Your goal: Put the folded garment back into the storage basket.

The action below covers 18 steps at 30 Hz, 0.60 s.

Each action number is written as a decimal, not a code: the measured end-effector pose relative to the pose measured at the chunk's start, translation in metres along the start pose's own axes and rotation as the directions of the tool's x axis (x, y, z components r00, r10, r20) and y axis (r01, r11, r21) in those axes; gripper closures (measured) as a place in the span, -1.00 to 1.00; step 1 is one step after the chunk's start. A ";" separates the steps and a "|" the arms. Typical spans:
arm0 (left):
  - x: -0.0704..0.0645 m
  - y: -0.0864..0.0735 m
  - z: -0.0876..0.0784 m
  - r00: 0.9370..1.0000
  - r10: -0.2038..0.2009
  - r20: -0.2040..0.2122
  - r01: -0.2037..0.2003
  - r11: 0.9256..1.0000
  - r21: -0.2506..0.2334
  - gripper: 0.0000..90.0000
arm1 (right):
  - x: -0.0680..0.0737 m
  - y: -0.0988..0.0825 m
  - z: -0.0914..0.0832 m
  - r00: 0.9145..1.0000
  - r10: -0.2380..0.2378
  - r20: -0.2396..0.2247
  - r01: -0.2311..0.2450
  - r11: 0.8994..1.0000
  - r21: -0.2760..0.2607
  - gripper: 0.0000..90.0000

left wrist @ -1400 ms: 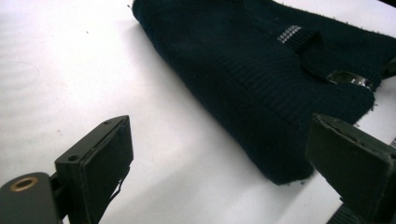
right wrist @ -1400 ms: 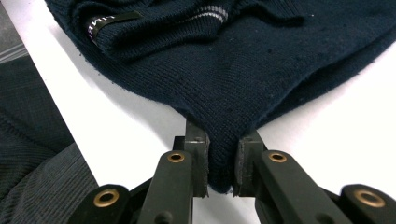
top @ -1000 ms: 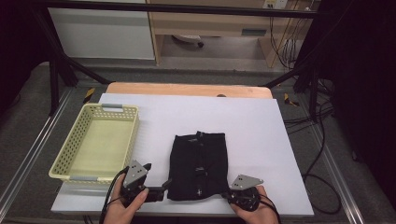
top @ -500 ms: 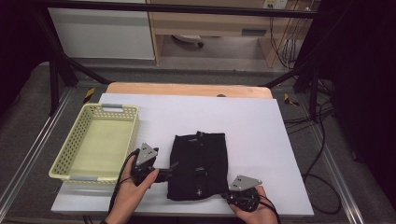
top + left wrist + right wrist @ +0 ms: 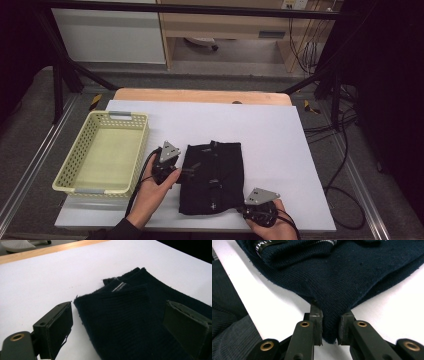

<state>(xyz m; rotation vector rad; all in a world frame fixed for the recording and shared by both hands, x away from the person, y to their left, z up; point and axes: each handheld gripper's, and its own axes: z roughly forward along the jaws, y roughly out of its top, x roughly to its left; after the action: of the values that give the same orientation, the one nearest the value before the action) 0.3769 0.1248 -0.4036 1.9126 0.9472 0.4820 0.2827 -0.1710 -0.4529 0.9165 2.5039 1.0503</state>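
From above, the dark folded cloth (image 5: 212, 177) lies mid-table, our left claw (image 5: 186, 172) at its left edge. Up close, our left claw (image 5: 125, 327) gapes around its corner (image 5: 130, 315). Our right claw (image 5: 329, 326) pinches the cloth's (image 5: 342, 277) near corner.

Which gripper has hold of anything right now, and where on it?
The right gripper pinches the dark folded garment at its near right corner. The left gripper is open astride its left edge, holding nothing.

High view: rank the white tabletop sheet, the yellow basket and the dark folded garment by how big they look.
1. White sheet, clearly largest.
2. Yellow basket.
3. Dark folded garment, somewhat smaller than the basket in outline.
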 end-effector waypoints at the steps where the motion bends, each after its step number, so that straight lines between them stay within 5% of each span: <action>1: 0.000 0.001 0.002 1.000 0.005 -0.001 -0.005 1.000 0.000 -0.80 | 0.000 0.000 0.000 1.000 0.000 -0.001 0.000 1.000 0.002 0.74; 18: 0.009 0.013 0.025 0.999 0.011 -0.035 -0.013 0.999 -0.035 -0.82 | 0.000 0.000 0.000 1.000 -0.001 -0.002 0.001 1.000 0.002 0.73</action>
<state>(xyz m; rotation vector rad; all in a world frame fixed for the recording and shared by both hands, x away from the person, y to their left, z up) 0.4039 0.1138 -0.4053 1.8843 0.9440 0.5373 0.2829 -0.1710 -0.4528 0.9158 2.5073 1.0489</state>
